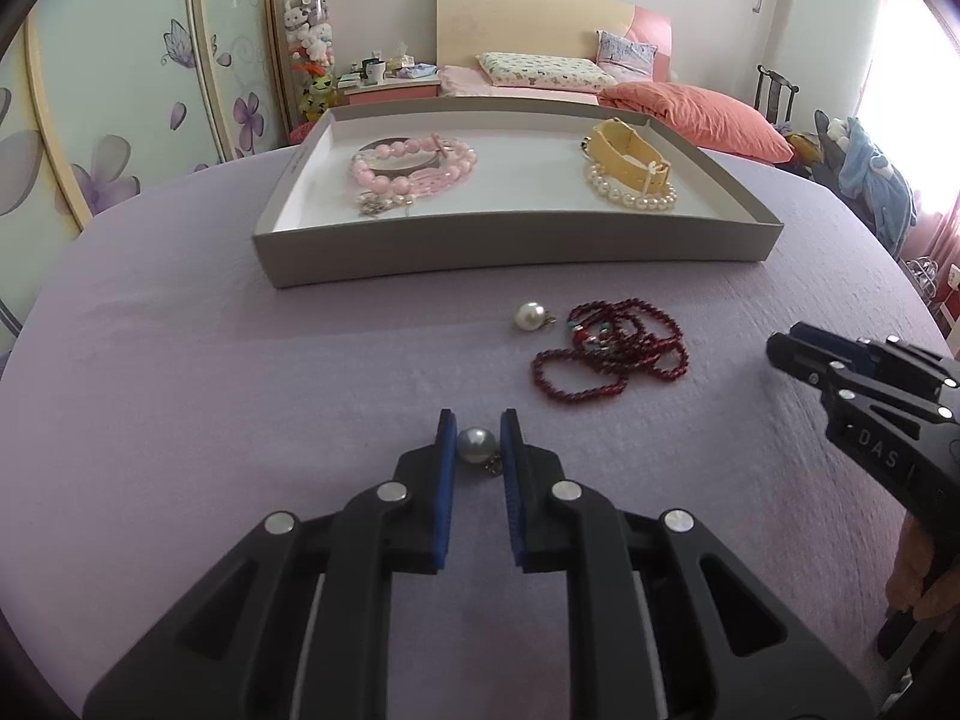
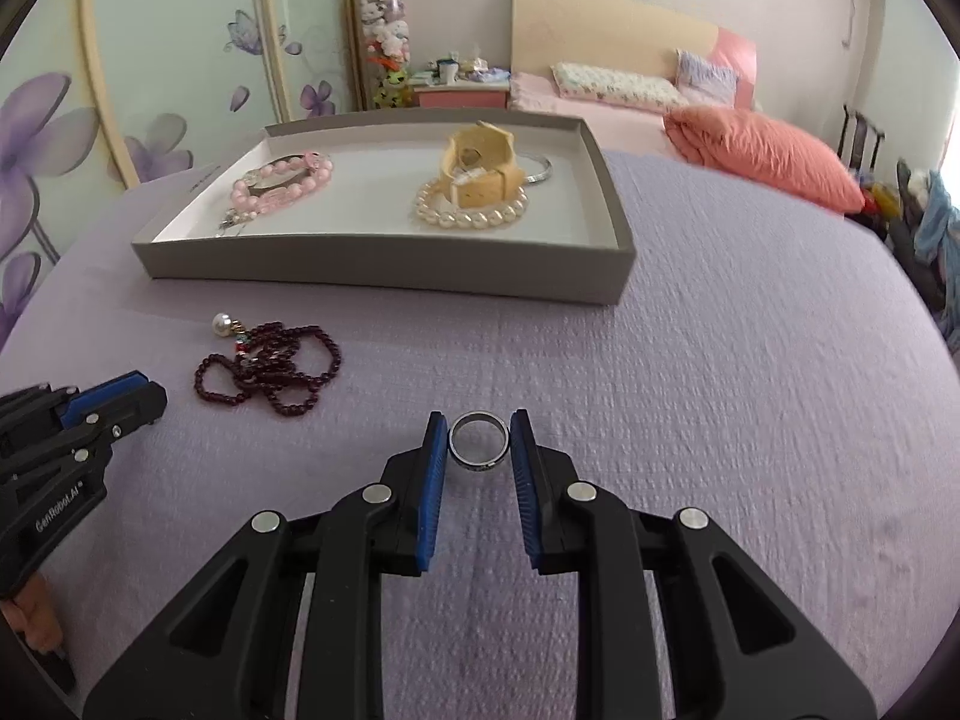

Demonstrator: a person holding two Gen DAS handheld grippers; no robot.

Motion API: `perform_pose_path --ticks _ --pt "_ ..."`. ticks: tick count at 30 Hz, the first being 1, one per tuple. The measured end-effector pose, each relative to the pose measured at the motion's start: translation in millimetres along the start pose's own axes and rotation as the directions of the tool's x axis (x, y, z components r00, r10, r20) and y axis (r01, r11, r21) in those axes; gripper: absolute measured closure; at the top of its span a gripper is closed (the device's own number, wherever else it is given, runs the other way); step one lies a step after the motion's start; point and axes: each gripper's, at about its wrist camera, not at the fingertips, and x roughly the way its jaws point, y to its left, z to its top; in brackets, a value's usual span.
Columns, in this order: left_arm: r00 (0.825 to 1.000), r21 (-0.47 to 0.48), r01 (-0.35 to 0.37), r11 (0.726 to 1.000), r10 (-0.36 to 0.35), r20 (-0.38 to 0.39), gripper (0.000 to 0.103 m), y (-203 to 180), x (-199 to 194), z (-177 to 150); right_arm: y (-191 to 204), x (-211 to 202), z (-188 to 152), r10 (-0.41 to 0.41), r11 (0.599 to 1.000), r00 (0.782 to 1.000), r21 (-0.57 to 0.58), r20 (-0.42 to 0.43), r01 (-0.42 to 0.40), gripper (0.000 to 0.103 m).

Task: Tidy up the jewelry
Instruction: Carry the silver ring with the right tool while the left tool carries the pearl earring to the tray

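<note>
Left hand-held gripper (image 1: 478,441) clamped a grey pearl pendant (image 1: 476,445) on the desk (image 1: 240,360); right hand-held gripper (image 2: 479,441) gripped a silver ring (image 2: 478,441).

Floral wardrobe doors (image 1: 120,120), pink bed (image 1: 540,84), bright window (image 1: 918,60)

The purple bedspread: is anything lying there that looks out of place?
Yes: a tangled dark red bead necklace and a white pearl pendant lie loose on the purple bedspread, outside the grey cardboard tray.
</note>
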Motion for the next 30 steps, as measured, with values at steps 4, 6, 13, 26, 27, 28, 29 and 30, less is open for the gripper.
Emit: perform_pose_path --ticks 4,6,13,26,27,28,29,30 --pt "1.000 -0.010 -0.016 1.000 0.016 0.014 0.088 14 -6 -2 13 -9 2 0.012 0.999 1.000 -0.031 0.027 -0.011 0.080" --pt "0.999 -0.018 -0.021 1.000 0.021 0.027 0.088 20 -10 -1 19 -12 3 0.024 0.999 0.999 -0.042 0.036 -0.023 0.080" --pt "0.994 -0.004 -0.051 0.999 0.051 0.096 0.088 26 -30 2 25 -18 6 0.041 0.998 0.998 -0.049 0.048 -0.039 0.080" --pt "0.987 0.016 -0.072 0.997 0.069 0.147 0.088 22 -42 3 22 -22 11 0.036 0.999 0.997 -0.043 0.062 -0.034 0.080" --pt "0.987 0.013 -0.069 0.998 0.066 0.146 0.088 22 -42 4 20 -24 13 0.036 0.999 0.997 -0.042 0.066 -0.034 0.080" --pt "0.987 0.008 -0.063 0.998 0.061 0.148 0.088 24 -43 6 18 -26 16 0.033 0.999 0.997 -0.039 0.077 -0.030 0.080" --pt "0.987 0.003 -0.056 0.998 0.055 0.151 0.088 26 -44 9 15 -28 22 0.028 0.999 0.996 -0.033 0.090 -0.025 0.080" --pt "0.987 -0.002 -0.051 0.999 0.051 0.154 0.088 27 -45 12 12 -29 26 0.025 0.999 0.994 -0.027 0.102 -0.022 0.080"
